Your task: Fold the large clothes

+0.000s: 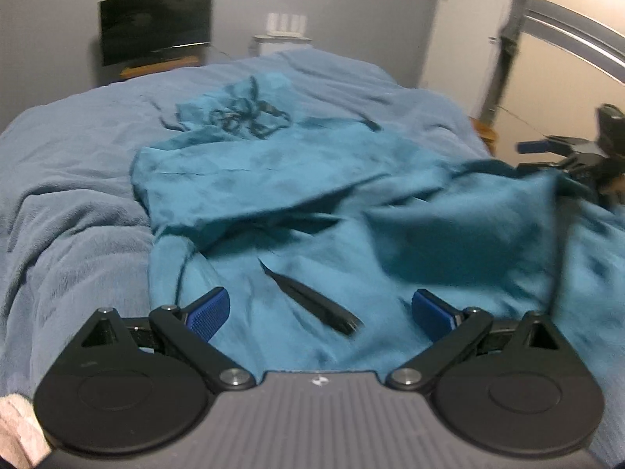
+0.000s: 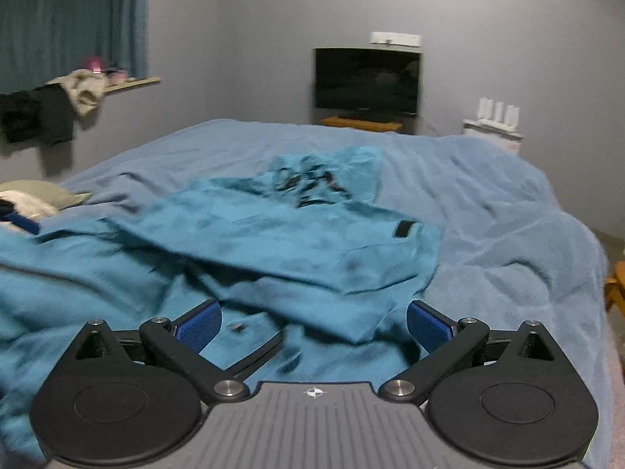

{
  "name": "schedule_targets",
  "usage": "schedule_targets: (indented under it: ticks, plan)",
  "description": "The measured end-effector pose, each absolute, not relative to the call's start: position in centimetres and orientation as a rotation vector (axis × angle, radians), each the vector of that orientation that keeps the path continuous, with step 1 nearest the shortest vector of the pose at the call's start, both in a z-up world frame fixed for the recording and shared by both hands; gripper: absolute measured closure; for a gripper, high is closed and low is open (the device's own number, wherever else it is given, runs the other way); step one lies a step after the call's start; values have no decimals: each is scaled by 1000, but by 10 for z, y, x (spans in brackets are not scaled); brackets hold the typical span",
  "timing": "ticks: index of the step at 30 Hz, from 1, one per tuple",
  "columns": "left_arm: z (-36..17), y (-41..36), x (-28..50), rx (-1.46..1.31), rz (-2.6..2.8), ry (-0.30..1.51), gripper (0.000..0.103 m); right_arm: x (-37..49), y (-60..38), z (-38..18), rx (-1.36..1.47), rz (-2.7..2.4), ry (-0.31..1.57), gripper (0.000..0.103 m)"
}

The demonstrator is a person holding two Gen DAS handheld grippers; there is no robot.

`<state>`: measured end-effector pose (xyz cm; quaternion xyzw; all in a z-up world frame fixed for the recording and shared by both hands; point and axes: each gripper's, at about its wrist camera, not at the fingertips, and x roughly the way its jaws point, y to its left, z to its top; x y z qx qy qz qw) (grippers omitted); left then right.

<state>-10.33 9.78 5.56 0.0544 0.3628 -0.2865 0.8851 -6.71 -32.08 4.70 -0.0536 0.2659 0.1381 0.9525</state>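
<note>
**Operator:** Report the left side first.

**Technician:** Your left hand-held gripper (image 1: 320, 310) has its blue pads (image 1: 209, 312) spread wide apart, with nothing between them. It hovers over the near part of the teal garment (image 1: 273, 179). A dark strip (image 1: 312, 305) on the cloth lies between the two pads.

**Operator:** Where does the garment lie?

**Technician:** It lies spread and rumpled on the bed (image 1: 70, 203), over the blue blanket. Its dark printed design (image 1: 246, 113) sits at the far end, toward the television (image 1: 156, 23) on the wall. A fold of cloth crosses the middle of the garment. Blanket shows bare on your left of it.

**Operator:** And the right side?

**Technician:** Your right hand-held gripper (image 2: 314, 324) also has its pads (image 2: 427, 326) wide apart and grips nothing. It hovers above the garment's near edge. From the left wrist view you see this gripper at the far right, past a raised fold of cloth; that part of the picture is blurred. A small black label (image 2: 404, 228) lies on the garment's right portion. Other clothes (image 2: 78, 90) hang from a shelf at the upper left of the right wrist view.
</note>
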Motion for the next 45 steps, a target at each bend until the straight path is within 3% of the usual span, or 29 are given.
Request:
schedule_targets:
  ticks: [17,28,34,35,36,37,38,39,40,43,45]
  plan:
    - [56,147,-196,344,-729,1005,3,-184,-354,66,-303,572,788,1]
    - [44,116,-206,495,-735,810,3,-198,-347,67,-385,657,802,5]
    - [41,108,-194,373,-733,703,4,-208,-335,66,-429,732,799,6]
    - [39,107,-190,355,-730,693,10,-207,-332,63,-441,726,790,6]
    - [38,106,-186,338,-733,685,24,-204,-328,59,-449,731,786,9]
    - [38,105,-180,304,-749,693,32,-201,-326,54,-446,744,785,16]
    - [38,104,-175,269,-764,700,48,-197,-324,50,-439,759,785,19]
    - [40,103,-171,237,-777,700,59,-194,-323,47,-420,777,790,29]
    - [43,103,-168,219,-778,685,61,-192,-323,46,-396,811,793,41]
    - [52,103,-159,201,-748,639,68,-190,-321,50,-381,872,765,54]
    - [56,106,-148,153,-732,636,69,-185,-322,54,-364,879,755,57]
